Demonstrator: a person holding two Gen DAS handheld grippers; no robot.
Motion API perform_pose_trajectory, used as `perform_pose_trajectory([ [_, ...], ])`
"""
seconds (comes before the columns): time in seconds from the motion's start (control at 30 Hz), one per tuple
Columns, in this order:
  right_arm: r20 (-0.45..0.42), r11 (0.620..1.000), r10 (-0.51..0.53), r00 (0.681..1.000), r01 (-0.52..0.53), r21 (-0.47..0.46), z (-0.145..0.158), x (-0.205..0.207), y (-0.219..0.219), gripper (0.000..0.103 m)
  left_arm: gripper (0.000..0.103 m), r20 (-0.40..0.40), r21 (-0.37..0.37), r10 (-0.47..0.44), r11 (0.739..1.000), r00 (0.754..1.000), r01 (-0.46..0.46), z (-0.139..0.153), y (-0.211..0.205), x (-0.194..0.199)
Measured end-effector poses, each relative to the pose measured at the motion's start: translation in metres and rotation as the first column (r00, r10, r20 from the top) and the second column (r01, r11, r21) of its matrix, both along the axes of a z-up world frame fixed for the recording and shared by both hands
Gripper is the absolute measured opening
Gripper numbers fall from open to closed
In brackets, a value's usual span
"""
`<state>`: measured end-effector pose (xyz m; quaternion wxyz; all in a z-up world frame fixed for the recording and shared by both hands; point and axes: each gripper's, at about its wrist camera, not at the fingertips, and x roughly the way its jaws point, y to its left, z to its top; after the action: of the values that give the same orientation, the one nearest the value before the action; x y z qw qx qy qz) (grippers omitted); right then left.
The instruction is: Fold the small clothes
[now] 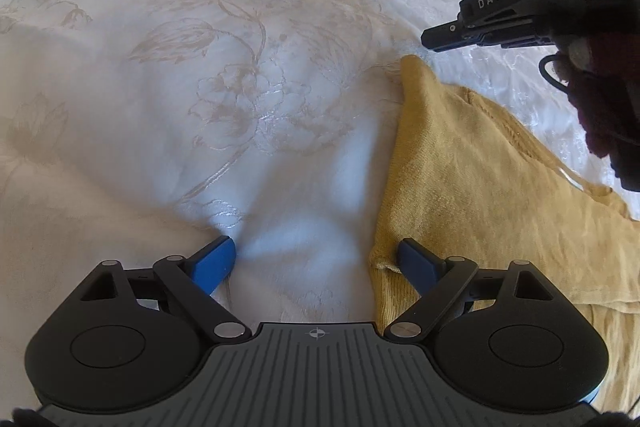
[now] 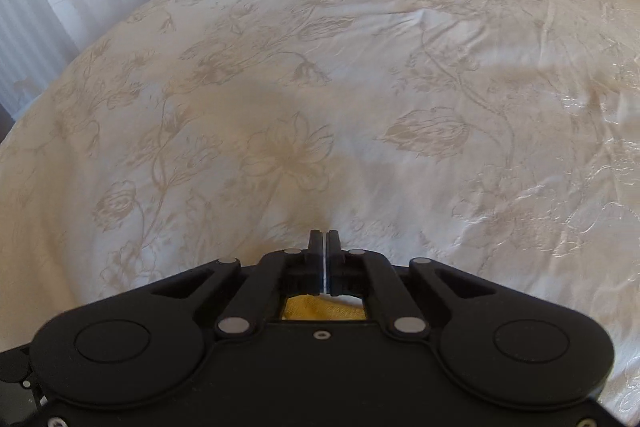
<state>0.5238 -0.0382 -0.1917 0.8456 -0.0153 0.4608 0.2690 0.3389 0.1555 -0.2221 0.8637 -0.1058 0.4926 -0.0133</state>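
On the bed (image 1: 168, 39) lies a yellow top (image 1: 472, 167). Your left gripper (image 1: 316, 259) gapes wide astride its edge; your right gripper (image 2: 324, 241) is pinched closed, empty.

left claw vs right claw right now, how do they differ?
Left claw: jaws spread wide, blue fingers; right claw: jaws shut, black fingers. The left one straddles the near edge of the yellow garment with nothing pinched; the right one sits over the garment's far corner, and whether it pinches cloth is not visible. Both point down at the white floral bedspread.
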Motion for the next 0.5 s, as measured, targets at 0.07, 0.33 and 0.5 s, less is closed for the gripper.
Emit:
perform_pose_trajectory([
  [0.07, 0.011, 0.996, -0.073, 0.997, 0.072, 0.054, 0.011, -0.005, -0.019, 0.017, 0.089, -0.007, -0.003, -0.007, 1.000, 1.000, 0.007, 0.005, 0.002, -0.001],
  [0.33, 0.062, 0.968, -0.253, 0.966, 0.252, 0.021, 0.034, -0.106, -0.117, 0.073, 0.089, 0.043, -0.038, -0.022, 0.999, 0.999, 0.024, 0.037, -0.013, -0.001],
  [0.5, 0.016, 0.912, -0.395, 0.919, 0.394, -0.110, 0.024, -0.172, -0.184, 0.077, 0.090, 0.073, -0.044, -0.123, 0.991, 0.990, 0.127, 0.045, -0.050, 0.013],
])
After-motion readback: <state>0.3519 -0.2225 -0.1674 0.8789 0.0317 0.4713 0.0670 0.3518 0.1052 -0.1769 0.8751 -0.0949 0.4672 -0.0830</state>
